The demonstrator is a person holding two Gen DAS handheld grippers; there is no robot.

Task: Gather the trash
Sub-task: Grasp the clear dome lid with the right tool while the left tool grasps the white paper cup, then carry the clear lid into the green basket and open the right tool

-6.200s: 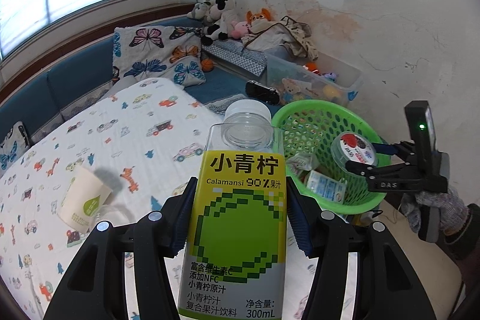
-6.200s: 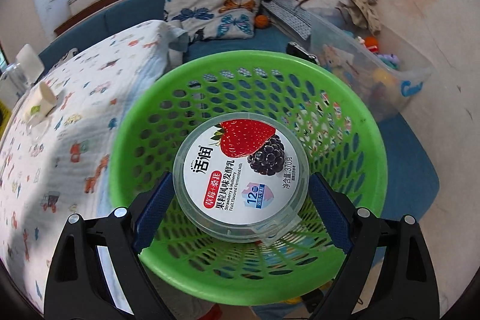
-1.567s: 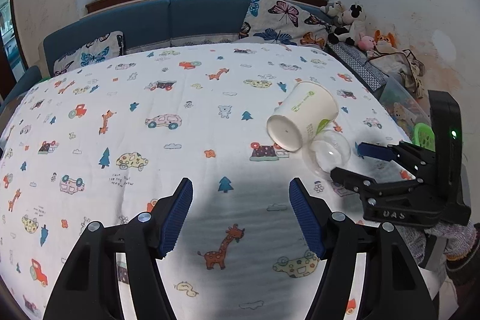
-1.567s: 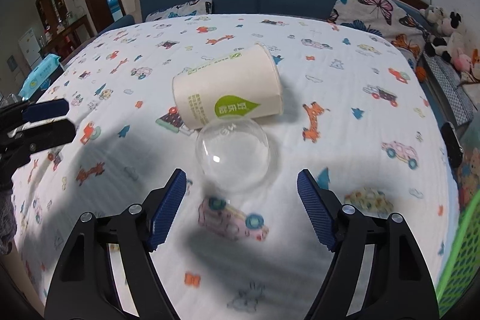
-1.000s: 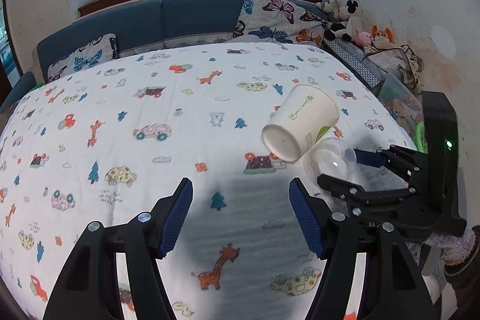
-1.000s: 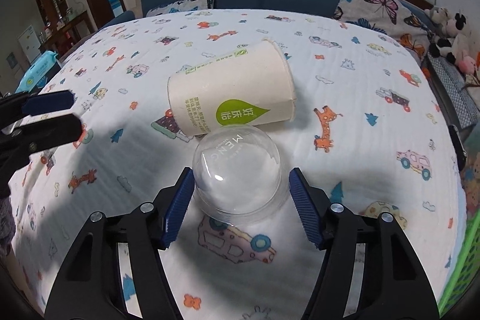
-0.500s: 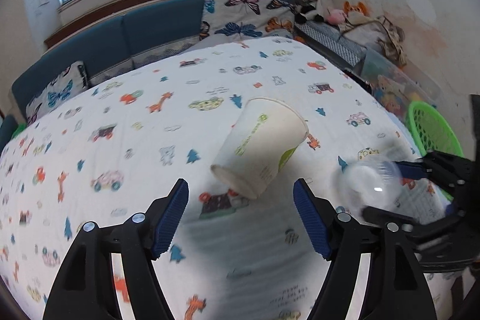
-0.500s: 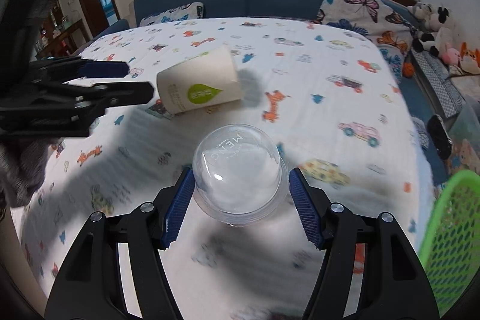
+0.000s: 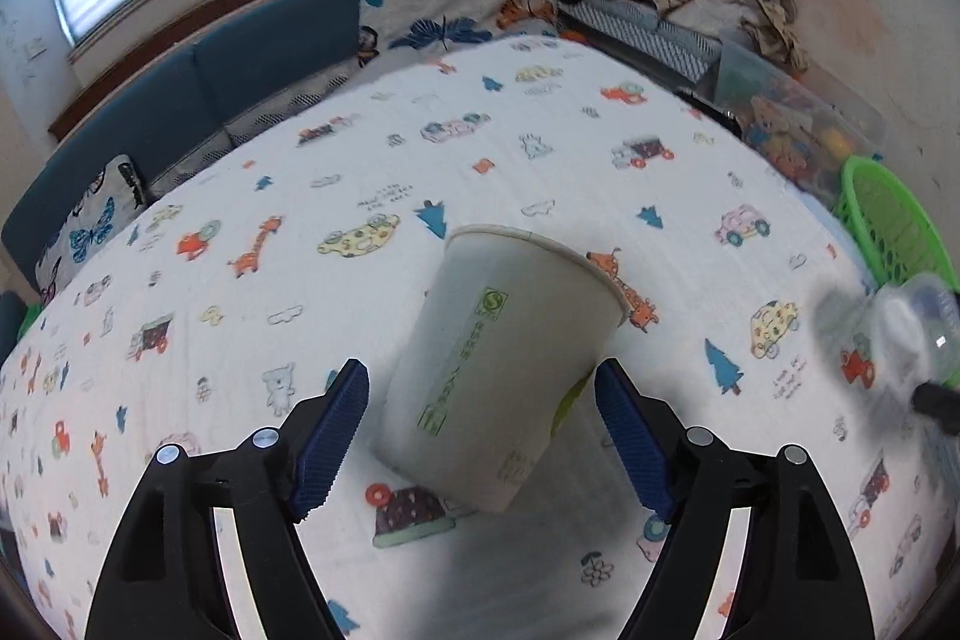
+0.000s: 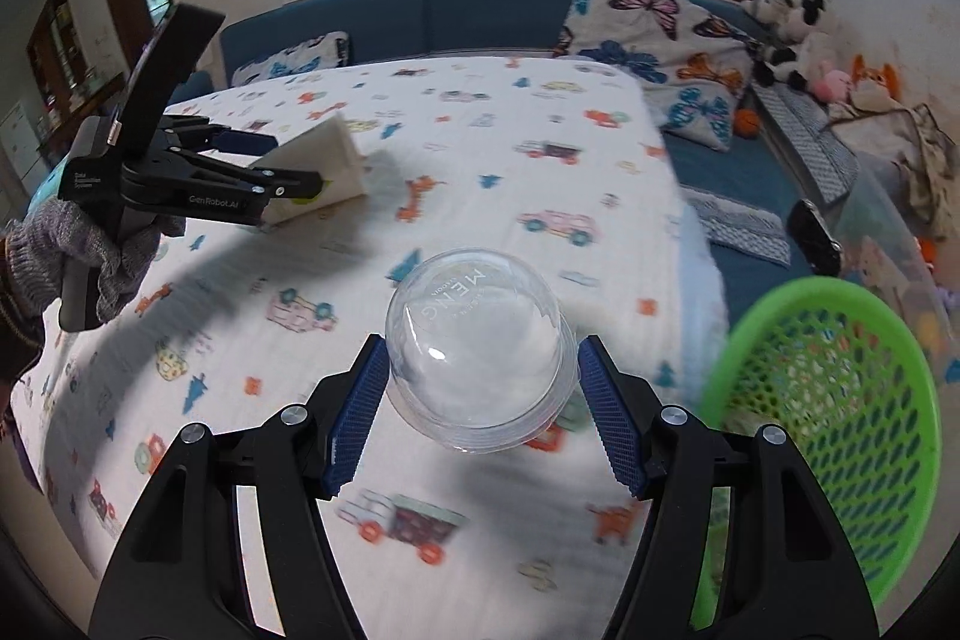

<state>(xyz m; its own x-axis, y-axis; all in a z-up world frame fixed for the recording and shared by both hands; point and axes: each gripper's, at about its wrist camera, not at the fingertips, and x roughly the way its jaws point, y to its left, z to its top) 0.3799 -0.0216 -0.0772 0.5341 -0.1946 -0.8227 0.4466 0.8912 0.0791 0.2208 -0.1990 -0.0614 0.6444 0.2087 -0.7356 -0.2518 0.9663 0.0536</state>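
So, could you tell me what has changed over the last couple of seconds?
The right gripper closed on the clear dome lid, lifted it and swung toward the green basket. The left gripper moved in to straddle the paper cup, still open. The cup still lies on the bed.

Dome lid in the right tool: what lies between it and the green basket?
Only patterned bedsheet and its edge. In the right wrist view, nothing stands between the dome lid and the green basket.
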